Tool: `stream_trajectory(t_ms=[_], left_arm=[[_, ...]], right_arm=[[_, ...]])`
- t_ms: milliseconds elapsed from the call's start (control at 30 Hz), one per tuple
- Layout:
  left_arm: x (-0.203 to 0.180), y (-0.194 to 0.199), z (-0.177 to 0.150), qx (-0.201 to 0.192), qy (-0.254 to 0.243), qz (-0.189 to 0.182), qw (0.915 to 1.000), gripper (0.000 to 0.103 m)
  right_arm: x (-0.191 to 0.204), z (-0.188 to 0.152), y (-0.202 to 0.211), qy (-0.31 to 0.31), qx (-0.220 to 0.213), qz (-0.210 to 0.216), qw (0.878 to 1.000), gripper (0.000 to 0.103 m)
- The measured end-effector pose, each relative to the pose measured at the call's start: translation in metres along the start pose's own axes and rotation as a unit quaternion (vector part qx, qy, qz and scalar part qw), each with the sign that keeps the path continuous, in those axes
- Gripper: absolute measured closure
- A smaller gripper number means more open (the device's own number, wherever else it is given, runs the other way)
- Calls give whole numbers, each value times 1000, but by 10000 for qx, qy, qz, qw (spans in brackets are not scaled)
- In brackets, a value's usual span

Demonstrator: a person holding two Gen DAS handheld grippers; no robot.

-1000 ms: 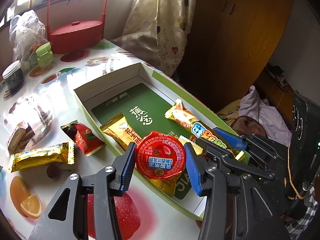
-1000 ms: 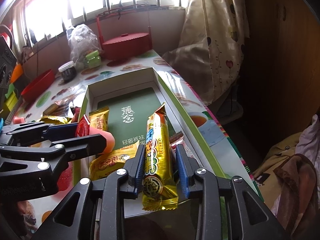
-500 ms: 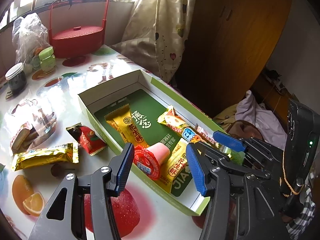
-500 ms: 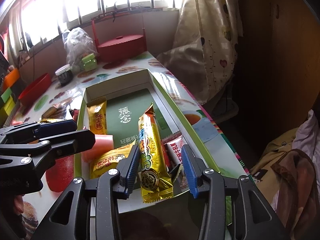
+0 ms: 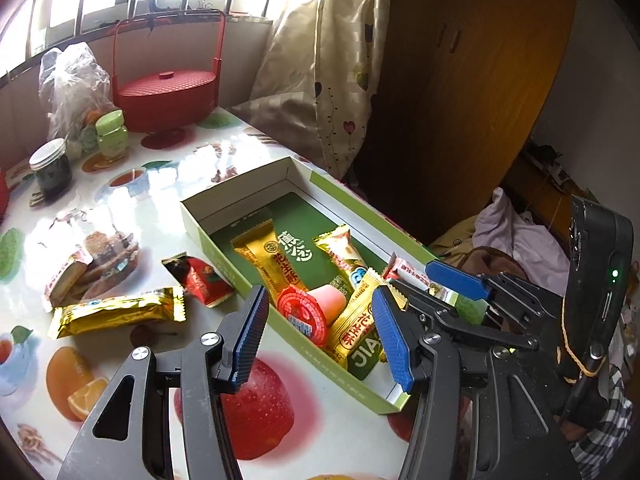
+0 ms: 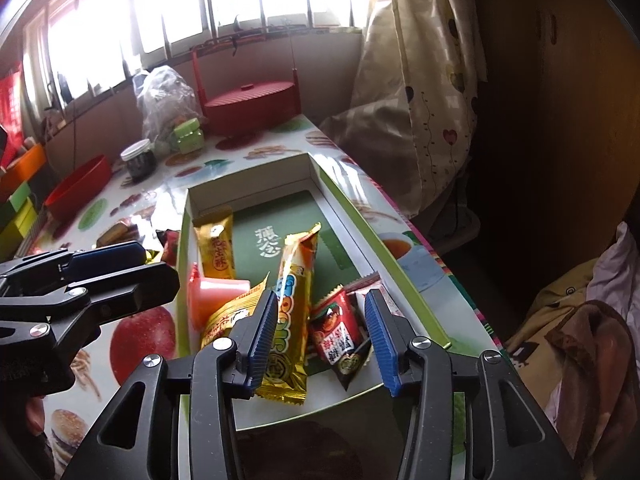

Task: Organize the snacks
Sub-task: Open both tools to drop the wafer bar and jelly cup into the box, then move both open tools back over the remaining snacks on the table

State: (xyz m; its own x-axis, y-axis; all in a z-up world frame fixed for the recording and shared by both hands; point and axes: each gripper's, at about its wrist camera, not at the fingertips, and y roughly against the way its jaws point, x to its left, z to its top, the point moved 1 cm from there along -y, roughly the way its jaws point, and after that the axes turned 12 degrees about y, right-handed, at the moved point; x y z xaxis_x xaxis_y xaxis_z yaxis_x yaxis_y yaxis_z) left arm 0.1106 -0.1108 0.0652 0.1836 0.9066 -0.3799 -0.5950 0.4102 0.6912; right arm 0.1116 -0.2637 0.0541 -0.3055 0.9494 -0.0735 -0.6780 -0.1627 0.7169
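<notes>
Now both are let go: the left hand-held gripper (image 5: 320,330) gapes empty, jelly cup (image 5: 310,310) dropped inside the green box (image 5: 240,196); the right hand-held gripper (image 6: 322,334) hangs open over its released yellow bar (image 6: 294,300), leaving two packets on the table (image 5: 340,436).

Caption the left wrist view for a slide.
Open left gripper above red-lidded pink jelly cup lying in green cardboard box.

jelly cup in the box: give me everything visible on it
The jelly cup is a small pink translucent plastic tub with a red foil lid printed in white and blue. It lies tipped on its side inside the green box, near its left wall, lid facing the left gripper. It leans on gold wrappers. Both the left gripper and the right gripper are open; neither touches it.
</notes>
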Motion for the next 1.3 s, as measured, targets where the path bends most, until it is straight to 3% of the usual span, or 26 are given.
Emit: stream_trajectory(t_ms=[500,967,1300], left_arm=[[18,15,-1,-122,169,117,9997,48],[65,35,-1,-330,623,503,9962,48],[97,46,-8,-374,916,701,9926,48]], right_arm=[[15,10,10,48,-211,43,9998,58],[45,27,12,292,-543,267,9977,58],[68,35,0,534,-462,556,9960,58]])
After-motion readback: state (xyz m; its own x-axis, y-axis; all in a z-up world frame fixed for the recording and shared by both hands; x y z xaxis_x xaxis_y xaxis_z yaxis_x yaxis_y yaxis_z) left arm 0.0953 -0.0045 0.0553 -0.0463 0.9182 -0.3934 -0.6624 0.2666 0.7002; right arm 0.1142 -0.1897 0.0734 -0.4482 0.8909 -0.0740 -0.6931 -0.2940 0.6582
